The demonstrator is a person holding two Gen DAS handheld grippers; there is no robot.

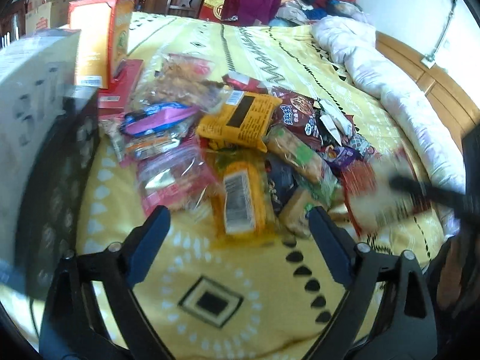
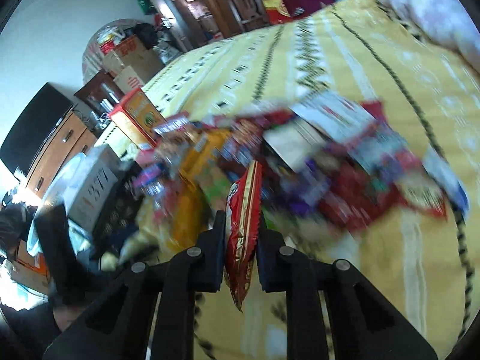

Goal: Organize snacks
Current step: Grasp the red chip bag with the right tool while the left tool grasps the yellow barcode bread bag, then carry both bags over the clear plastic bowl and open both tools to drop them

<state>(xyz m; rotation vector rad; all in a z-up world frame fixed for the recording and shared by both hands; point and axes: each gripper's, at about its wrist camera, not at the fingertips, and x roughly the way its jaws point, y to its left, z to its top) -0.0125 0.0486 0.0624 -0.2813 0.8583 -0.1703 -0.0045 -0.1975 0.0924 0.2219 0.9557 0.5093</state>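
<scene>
A heap of snack packets [image 1: 240, 138] lies on the yellow patterned bedspread [image 1: 210, 300]. My left gripper [image 1: 238, 219] is open, its fingers either side of an orange packet with a barcode [image 1: 240, 201], not gripping it. My right gripper [image 2: 241, 222] is shut on a red and gold snack packet [image 2: 243, 234], held edge-on above the bedspread. In the right wrist view the heap [image 2: 300, 174] lies blurred just beyond that packet. The right gripper shows as a dark blurred shape at the right edge of the left wrist view [image 1: 435, 193].
An orange box [image 1: 102, 39] stands upright at the heap's far left, over a red flat box [image 1: 123, 87]. A white box [image 1: 33, 90] and a dark container [image 1: 60, 180] sit at the left. A pale quilt [image 1: 390, 84] lies along the right. Cartons and furniture stand beyond the bed.
</scene>
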